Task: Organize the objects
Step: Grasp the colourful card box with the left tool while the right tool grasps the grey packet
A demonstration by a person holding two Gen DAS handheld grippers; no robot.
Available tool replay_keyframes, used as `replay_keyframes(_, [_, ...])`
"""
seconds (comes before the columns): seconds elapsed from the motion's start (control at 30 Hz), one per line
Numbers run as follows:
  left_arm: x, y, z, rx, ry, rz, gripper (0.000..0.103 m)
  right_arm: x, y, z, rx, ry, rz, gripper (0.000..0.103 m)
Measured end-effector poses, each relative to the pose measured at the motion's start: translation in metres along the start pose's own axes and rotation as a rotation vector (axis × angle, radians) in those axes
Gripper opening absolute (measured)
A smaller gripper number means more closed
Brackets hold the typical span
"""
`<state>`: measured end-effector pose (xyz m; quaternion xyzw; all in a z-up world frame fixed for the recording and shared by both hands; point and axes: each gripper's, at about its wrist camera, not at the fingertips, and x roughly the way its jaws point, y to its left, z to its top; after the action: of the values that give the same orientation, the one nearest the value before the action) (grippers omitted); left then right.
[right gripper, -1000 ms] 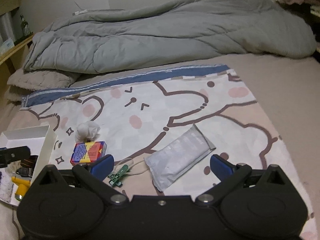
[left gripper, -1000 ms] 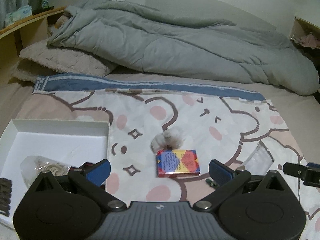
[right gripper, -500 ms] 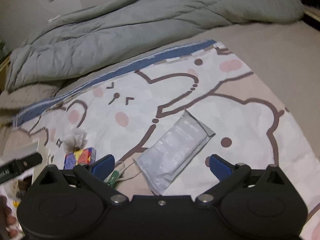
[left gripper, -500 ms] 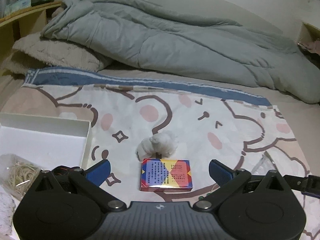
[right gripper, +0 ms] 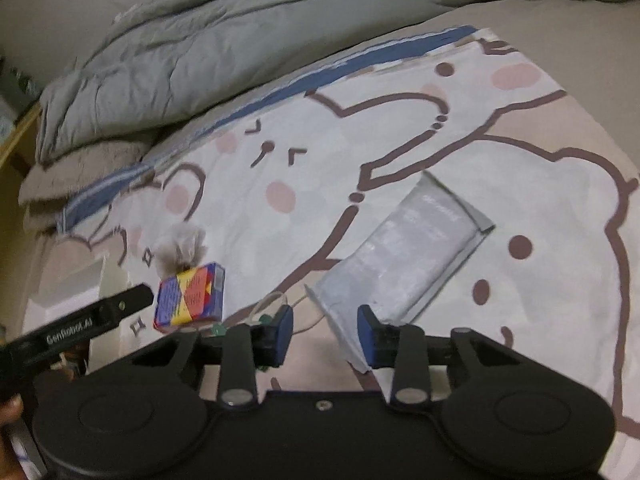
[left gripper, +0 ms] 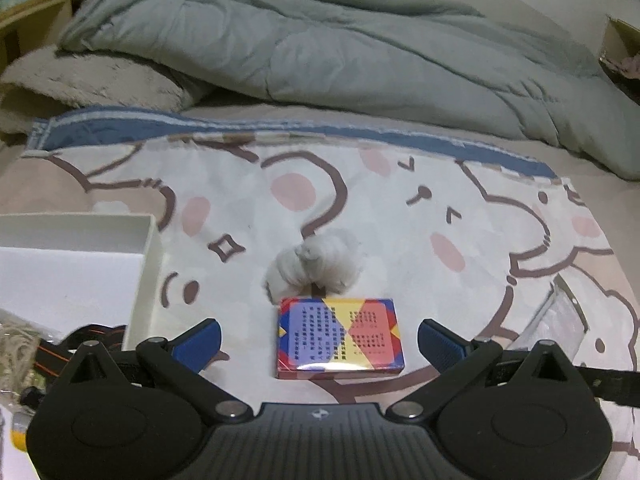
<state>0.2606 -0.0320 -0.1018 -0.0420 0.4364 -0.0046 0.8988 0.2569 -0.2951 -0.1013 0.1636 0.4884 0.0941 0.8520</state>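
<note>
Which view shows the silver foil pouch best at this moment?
The right wrist view: the silver foil pouch lies whole and diagonal on the cartoon bedsheet, its near corner between the fingers of the right gripper. The left wrist view catches only a blurred sliver of it at the right edge, partly behind the left gripper.

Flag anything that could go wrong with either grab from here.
The left gripper is open around the colourful card box; the fluffy white ball touching its far edge could get nudged. The right gripper has narrowed over the grey pouch corner, beside a thin cord that might snag.
</note>
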Motion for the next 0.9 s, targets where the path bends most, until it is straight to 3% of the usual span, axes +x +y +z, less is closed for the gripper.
replay_keyframes(0.27, [0.026, 0.002, 0.0, -0.023, 0.068, -0.03, 0.103, 0.032, 0.019, -0.006, -0.162, 0.062, -0.076, 0.031])
replay_keyframes(0.37, [0.034, 0.0, -0.001, -0.024, 0.078, -0.041, 0.103, 0.04, 0.022, -0.01, -0.215, 0.07, -0.114, 0.025])
replay_keyframes(0.43, [0.038, -0.002, -0.001, -0.029, 0.081, -0.049, 0.103, 0.04, 0.021, -0.011, -0.232, 0.062, -0.125, 0.015])
replay_keyframes(0.53, [0.046, -0.007, -0.001, -0.027, 0.091, -0.059, 0.103, 0.035, 0.02, -0.014, -0.282, 0.054, -0.121, 0.002])
replay_keyframes(0.73, [0.053, -0.014, -0.007, 0.005, 0.085, -0.028, 0.103, 0.017, 0.012, -0.024, -0.383, 0.061, -0.086, 0.0])
replay_keyframes(0.9, [0.058, -0.014, -0.011, 0.004, 0.074, -0.025, 0.094, -0.003, -0.002, -0.038, -0.434, 0.101, -0.036, 0.0])
